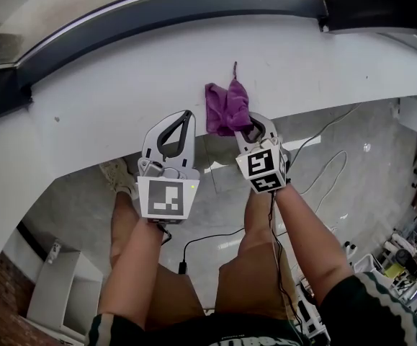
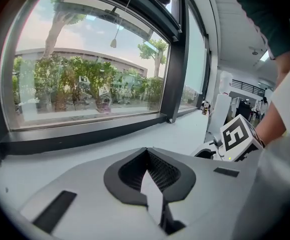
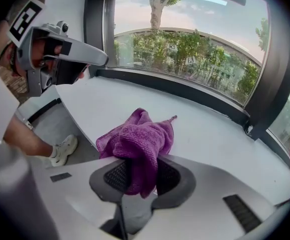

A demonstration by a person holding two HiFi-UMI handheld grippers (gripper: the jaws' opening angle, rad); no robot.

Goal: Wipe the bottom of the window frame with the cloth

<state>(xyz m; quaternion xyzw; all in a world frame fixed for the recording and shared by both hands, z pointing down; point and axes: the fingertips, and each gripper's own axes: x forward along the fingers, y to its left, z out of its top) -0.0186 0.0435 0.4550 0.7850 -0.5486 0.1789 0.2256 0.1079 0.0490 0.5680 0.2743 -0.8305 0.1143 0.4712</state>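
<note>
Pinching a bunched purple cloth between its jaws, the right gripper reaches over the front edge of a broad white sill. The cloth sits just inside that front edge, with a thin loop at its far tip pointing toward the back. The dark window frame runs along the sill's back edge, well apart from the cloth. The left gripper is just beside the right one, also over the front edge, with its jaws pressed together at the tips and nothing between them. Below the sill, a grey floor shows a white shoe and trailing cables.
</note>
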